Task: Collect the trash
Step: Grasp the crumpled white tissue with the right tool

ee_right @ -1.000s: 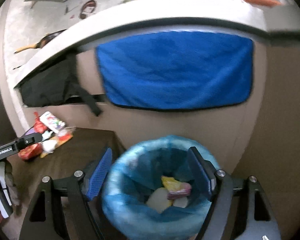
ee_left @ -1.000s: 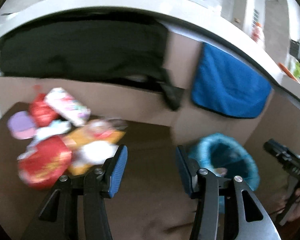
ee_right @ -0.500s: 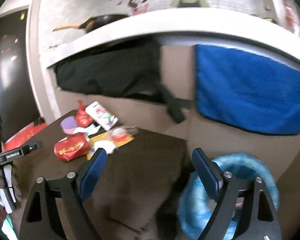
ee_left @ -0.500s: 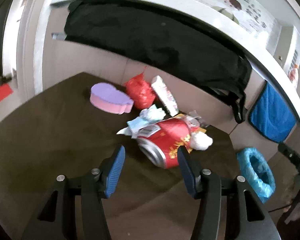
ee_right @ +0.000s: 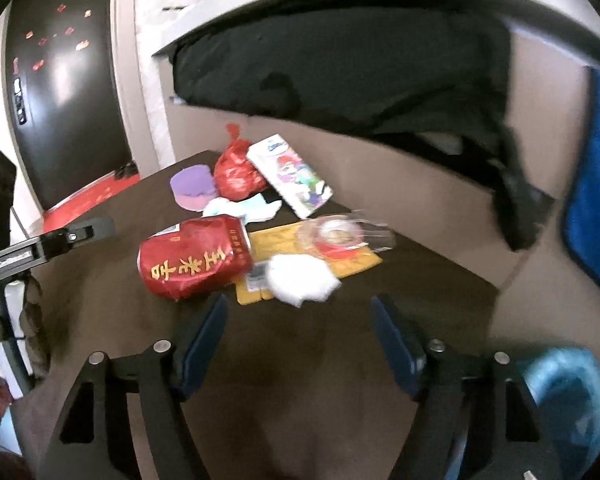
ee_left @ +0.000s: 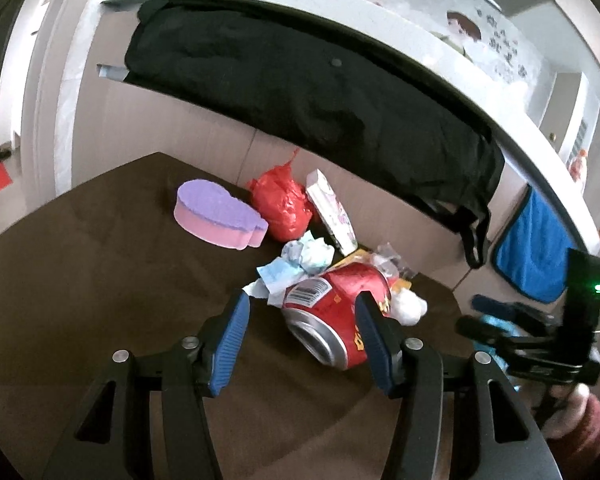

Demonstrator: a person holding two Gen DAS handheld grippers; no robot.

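Observation:
A pile of trash lies on a dark brown table [ee_left: 80, 264]. A dented red can [ee_left: 332, 312] lies on its side, also in the right wrist view [ee_right: 196, 258]. My left gripper [ee_left: 300, 320] is open, its jaws either side of the can's open end, not touching. Around it lie crumpled tissue [ee_left: 300, 260], a red plastic bag [ee_left: 282, 204], a printed carton [ee_right: 290, 174], a white wad [ee_right: 300, 278], a yellow wrapper [ee_right: 352, 262] and a clear plastic cup [ee_right: 336, 234]. My right gripper [ee_right: 300, 336] is open and empty, just short of the white wad.
A purple and pink sponge [ee_left: 216, 214] lies left of the pile. A blue-lined bin [ee_right: 568, 396] stands off the table's right edge. A black bag [ee_left: 300, 80] and blue towel [ee_left: 532, 256] hang from the counter behind. A black fridge [ee_right: 60, 80] stands far left.
Both grippers have swung left from the bin toward the trash pile. My left gripper has closed in until its open jaws flank the red can. My right gripper left the bin.

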